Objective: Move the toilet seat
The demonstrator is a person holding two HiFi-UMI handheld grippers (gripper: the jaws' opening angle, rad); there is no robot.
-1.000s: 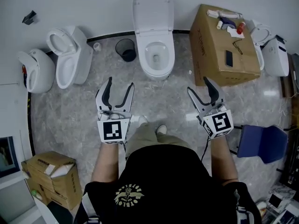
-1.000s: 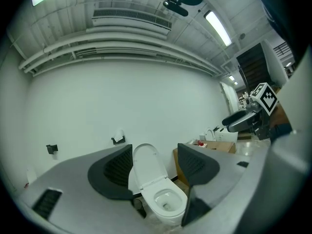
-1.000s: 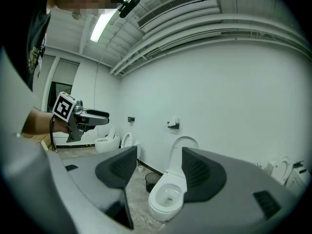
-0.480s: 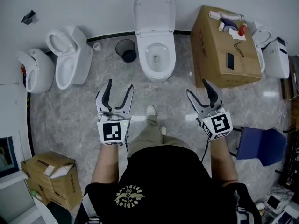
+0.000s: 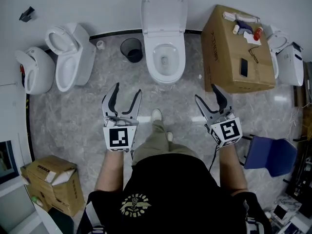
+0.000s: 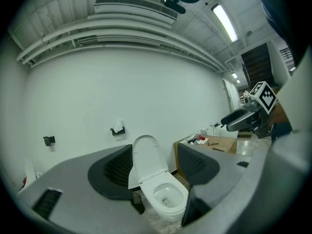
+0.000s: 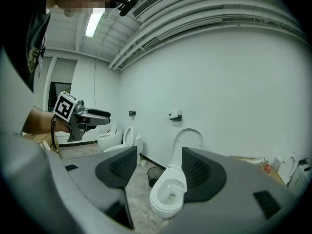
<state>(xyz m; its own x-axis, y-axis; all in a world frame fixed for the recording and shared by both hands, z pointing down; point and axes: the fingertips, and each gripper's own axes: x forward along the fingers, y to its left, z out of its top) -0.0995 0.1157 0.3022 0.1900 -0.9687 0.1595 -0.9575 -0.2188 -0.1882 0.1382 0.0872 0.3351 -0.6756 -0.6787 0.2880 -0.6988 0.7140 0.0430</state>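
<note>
Toilet seat (image 5: 164, 9): its raised part stands upright against the white wall (image 5: 97, 4), above the open bowl (image 5: 165, 60) of the middle toilet. Whether a separate ring lies on the bowl rim cannot be told.

Left gripper (image 5: 127, 87): held over the marble floor (image 5: 73, 121), short of the bowl and to its left. Its own view shows the jaws spread wide, nothing between them, with the toilet visible in the gap, well apart from the pads.

Right gripper (image 5: 205, 91): held level with the left one, to the bowl's right. Jaws likewise spread and empty, and clear of the toilet.

The person's shoe (image 5: 156, 115) is on the floor between the two grippers.

Surroundings:
- A black waste bin (image 5: 131, 50) sits just beside the bowl on its left.
- A large cardboard box (image 5: 229, 52) stands on the bowl's right. Bottles (image 5: 243, 26) and a dark phone (image 5: 243, 67) lie on top.
- Two further toilets (image 5: 73, 57) stand along the left wall.
- One more toilet (image 5: 287, 57) stands beyond the large box.
- A blue chair (image 5: 270, 157) is at lower right.
- A smaller open carton (image 5: 51, 184) is at lower left.
- A paper holder (image 6: 117, 129) is fixed to the wall left of the raised seat.
</note>
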